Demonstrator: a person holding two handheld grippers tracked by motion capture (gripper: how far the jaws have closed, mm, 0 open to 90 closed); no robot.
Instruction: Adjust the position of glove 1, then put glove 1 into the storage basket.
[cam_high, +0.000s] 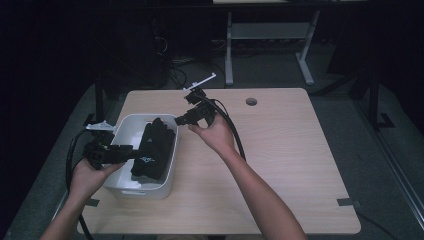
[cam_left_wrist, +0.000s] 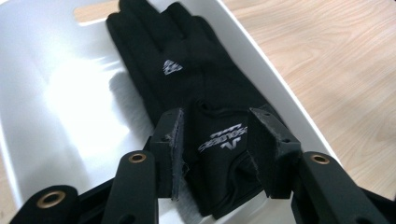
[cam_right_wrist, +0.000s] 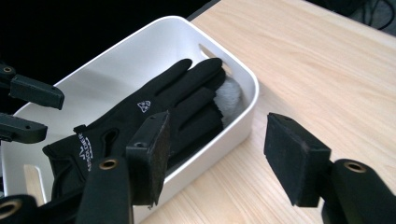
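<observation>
I see the wooden table (cam_high: 280, 165) running wide and bare out to the right of my right gripper (cam_high: 181, 120). A round hole (cam_high: 251, 101) sits in it, beyond that gripper and to its right. A dark bit of tape (cam_high: 348, 202) marks the near right corner, well apart from both tools; another (cam_high: 92, 202) lies near the front edge, closer to me than my left gripper (cam_high: 136, 150). Past the table's far edge stand a white desk frame (cam_high: 270, 35) and tangled cables (cam_high: 175, 70) on the floor.

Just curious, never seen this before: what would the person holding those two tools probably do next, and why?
Probably lift the left gripper clear: the black gloves already lie inside the white bin, and its jaws stand open around the cuff without pressing it.
</observation>
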